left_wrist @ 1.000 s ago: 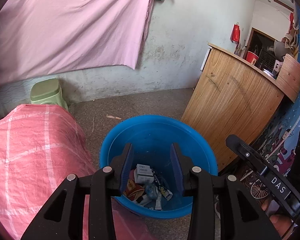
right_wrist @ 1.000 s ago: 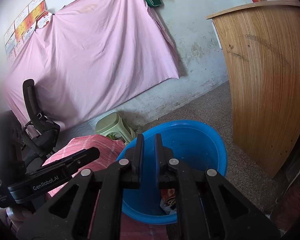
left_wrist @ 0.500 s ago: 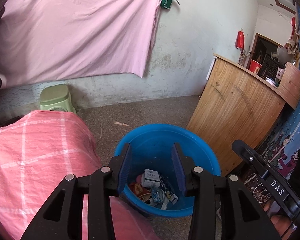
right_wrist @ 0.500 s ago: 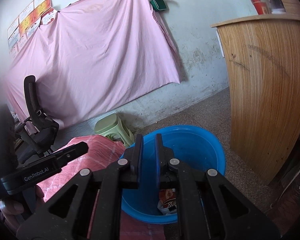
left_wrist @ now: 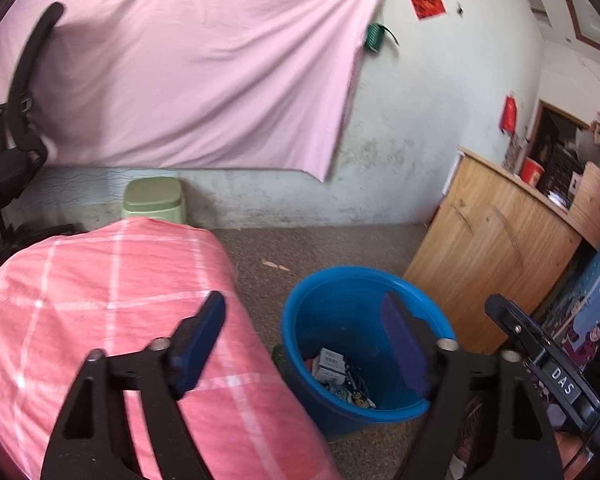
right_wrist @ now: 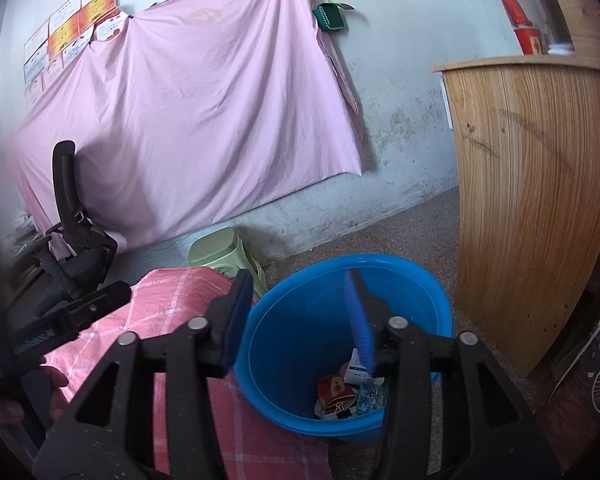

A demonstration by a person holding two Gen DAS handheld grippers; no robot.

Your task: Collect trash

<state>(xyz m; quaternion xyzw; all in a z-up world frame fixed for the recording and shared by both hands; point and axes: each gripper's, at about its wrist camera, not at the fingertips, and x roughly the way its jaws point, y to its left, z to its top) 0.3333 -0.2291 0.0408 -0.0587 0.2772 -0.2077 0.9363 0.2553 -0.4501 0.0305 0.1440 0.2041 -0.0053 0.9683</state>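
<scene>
Already the trash (right_wrist: pixel 350 390) lies in the blue bucket (right_wrist: pixel 300 320) on the gritty floor (left_wrist: pixel 340 248). My left gripper (left_wrist: pixel 300 344) and right gripper (right_wrist: pixel 300 316) have just been opening, jaws wide and empty. One scrap (left_wrist: pixel 275 265) remains near the pink-checked cloth (left_wrist: pixel 100 300), below the pink sheet (right_wrist: pixel 200 120) on the wall.
</scene>
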